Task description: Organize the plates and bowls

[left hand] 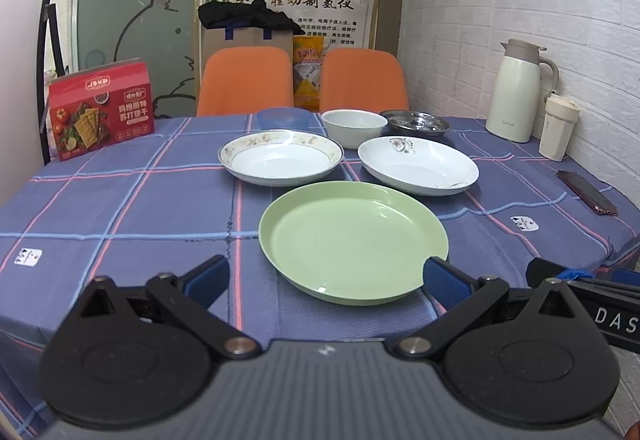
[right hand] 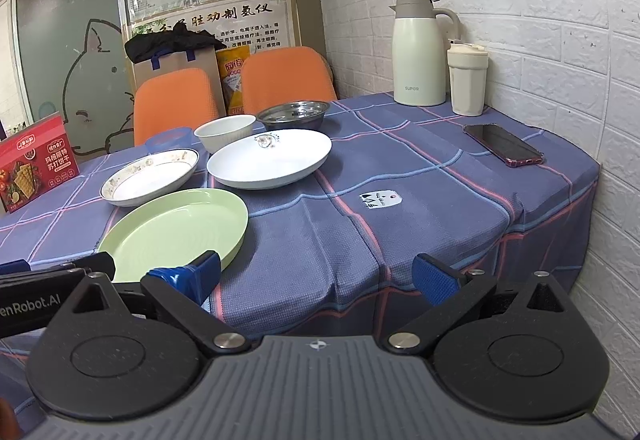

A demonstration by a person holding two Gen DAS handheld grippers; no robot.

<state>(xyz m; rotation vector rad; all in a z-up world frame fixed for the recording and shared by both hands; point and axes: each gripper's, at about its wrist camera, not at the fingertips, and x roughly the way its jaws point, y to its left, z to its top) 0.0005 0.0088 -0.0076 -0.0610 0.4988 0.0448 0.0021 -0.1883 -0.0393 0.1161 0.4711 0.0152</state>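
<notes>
Presently: table, blue plaid cloth. Green plate nearest front edge; behind it gold-rimmed plate left, white floral plate right, all apart. Back row: blue bowl, white bowl, steel dish. Left gripper jaws wide, empty, at green plate's near rim. Right gripper jaws wide, empty, over cloth beside green plate.

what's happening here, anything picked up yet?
Nothing yet. A person holds two grippers at the near edge of the table; the left gripper and right gripper are both open and empty. The green plate lies nearest, with a patterned-rim plate and a white plate behind it. A white bowl, a blue bowl and a metal bowl sit at the back, all unstacked.
</notes>
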